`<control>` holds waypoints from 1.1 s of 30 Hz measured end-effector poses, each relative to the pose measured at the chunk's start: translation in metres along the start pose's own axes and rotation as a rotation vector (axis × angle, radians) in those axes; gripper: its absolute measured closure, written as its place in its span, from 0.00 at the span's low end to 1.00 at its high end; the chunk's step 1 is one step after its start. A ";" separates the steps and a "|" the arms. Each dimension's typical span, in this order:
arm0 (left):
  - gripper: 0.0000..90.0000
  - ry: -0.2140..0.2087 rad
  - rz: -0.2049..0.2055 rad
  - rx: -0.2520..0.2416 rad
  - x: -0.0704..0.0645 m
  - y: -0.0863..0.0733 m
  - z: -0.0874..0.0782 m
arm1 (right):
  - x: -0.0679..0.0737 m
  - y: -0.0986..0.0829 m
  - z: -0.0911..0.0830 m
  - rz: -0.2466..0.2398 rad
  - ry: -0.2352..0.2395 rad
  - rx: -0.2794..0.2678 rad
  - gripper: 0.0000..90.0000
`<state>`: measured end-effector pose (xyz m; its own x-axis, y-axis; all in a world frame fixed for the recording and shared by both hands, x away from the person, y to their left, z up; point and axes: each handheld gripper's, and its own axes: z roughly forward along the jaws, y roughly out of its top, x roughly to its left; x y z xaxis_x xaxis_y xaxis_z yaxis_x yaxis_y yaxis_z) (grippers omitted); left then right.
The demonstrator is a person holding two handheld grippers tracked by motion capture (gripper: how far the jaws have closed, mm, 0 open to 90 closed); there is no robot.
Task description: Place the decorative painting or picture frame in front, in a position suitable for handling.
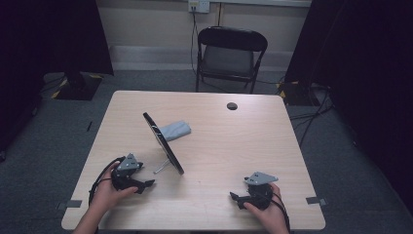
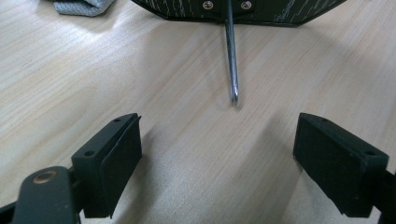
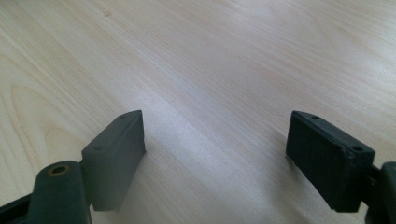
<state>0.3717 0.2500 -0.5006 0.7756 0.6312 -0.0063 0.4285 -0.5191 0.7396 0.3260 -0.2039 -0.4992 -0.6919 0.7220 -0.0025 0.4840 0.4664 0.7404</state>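
Note:
A round black-framed mirror [image 1: 163, 142] stands tilted near the middle of the table [image 1: 234, 141], propped on a thin metal leg [image 1: 161, 166]. A folded grey cloth [image 1: 175, 130] lies just behind it. My left gripper [image 1: 146, 184] rests low on the table at the front left, just left of the mirror's leg. In the left gripper view its jaws stand wide apart and empty [image 2: 217, 161], facing the metal leg [image 2: 231, 60] and the mirror's black back [image 2: 261, 11], with the cloth [image 2: 81, 6] at the top left. My right gripper [image 1: 234, 197] sits at the front right, jaws open over bare wood [image 3: 215, 156].
A dark round hole [image 1: 232, 106] marks the table's far side. A black folding chair [image 1: 230, 56] stands beyond the table. Dark curtains hang at both sides, and cables run over the grey carpet at the right [image 1: 311, 114].

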 end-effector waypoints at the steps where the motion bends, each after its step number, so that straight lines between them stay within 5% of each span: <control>1: 0.17 0.000 0.000 0.000 0.000 0.000 0.000 | 0.000 0.000 0.000 -0.001 0.000 0.000 0.22; 14: 0.17 -0.001 0.001 0.000 0.000 0.000 0.000 | -0.006 0.028 0.017 -0.024 0.025 -0.013 0.26; 33: 0.17 -0.002 0.001 0.000 0.000 0.000 0.000 | -0.006 0.115 0.098 -0.073 0.104 -0.022 0.40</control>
<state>0.3718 0.2501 -0.5006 0.7770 0.6294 -0.0071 0.4277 -0.5196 0.7396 0.4380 -0.1046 -0.4798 -0.7773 0.6290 0.0118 0.4191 0.5039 0.7553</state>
